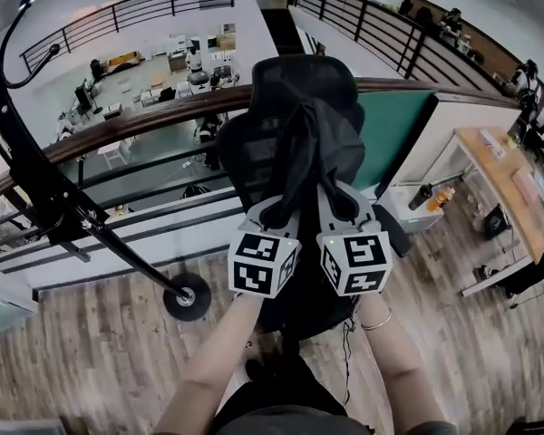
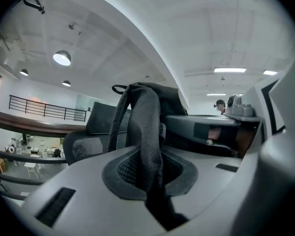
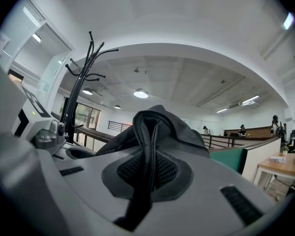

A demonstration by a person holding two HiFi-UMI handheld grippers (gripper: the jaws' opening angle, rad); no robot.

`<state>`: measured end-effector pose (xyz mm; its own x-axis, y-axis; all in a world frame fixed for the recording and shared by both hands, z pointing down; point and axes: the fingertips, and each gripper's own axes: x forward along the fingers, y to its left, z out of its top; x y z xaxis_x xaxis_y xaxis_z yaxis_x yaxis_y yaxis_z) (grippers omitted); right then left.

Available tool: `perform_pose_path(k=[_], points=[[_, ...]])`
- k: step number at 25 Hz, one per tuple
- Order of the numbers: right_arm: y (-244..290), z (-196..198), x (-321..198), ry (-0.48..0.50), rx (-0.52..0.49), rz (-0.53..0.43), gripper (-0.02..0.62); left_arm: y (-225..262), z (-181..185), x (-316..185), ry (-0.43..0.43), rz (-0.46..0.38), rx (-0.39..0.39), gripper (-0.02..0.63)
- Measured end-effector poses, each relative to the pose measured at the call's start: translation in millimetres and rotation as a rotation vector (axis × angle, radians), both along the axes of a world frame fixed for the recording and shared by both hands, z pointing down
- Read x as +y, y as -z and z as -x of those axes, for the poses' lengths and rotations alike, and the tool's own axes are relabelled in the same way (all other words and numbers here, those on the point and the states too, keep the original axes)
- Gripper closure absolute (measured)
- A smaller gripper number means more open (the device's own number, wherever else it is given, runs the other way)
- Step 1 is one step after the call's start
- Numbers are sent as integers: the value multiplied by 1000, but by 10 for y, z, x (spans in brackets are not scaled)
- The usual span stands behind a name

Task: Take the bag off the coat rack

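A black bag (image 1: 310,145) rests against the back of a black office chair (image 1: 301,82), off the coat rack (image 1: 45,193), which stands to the left. My left gripper (image 1: 276,214) is shut on a mesh strap (image 2: 146,141) of the bag. Right beside it, my right gripper (image 1: 337,208) is shut on another black strap (image 3: 148,146). In the left gripper view my left gripper (image 2: 148,176) has the strap running up between its jaws. The right gripper (image 3: 147,176) shows the same, with the bag's body (image 3: 182,132) bulging just beyond. The coat rack (image 3: 80,95) rises at that view's left with bare hooks.
The rack's round base (image 1: 187,297) sits on the wooden floor left of my arms. A curved railing (image 1: 145,120) runs behind the chair over a lower floor. A teal partition (image 1: 390,130) and a wooden desk (image 1: 512,188) stand to the right.
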<state>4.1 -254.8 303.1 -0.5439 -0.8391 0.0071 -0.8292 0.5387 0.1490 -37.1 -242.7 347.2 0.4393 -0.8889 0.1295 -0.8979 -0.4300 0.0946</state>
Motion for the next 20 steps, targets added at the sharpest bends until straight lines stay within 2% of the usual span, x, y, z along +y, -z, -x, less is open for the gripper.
perform_pose_path(k=[20], points=[[-1225, -1278, -645, -205, -26, 208, 583, -1196, -1259, -635, -181, 198, 12, 554]])
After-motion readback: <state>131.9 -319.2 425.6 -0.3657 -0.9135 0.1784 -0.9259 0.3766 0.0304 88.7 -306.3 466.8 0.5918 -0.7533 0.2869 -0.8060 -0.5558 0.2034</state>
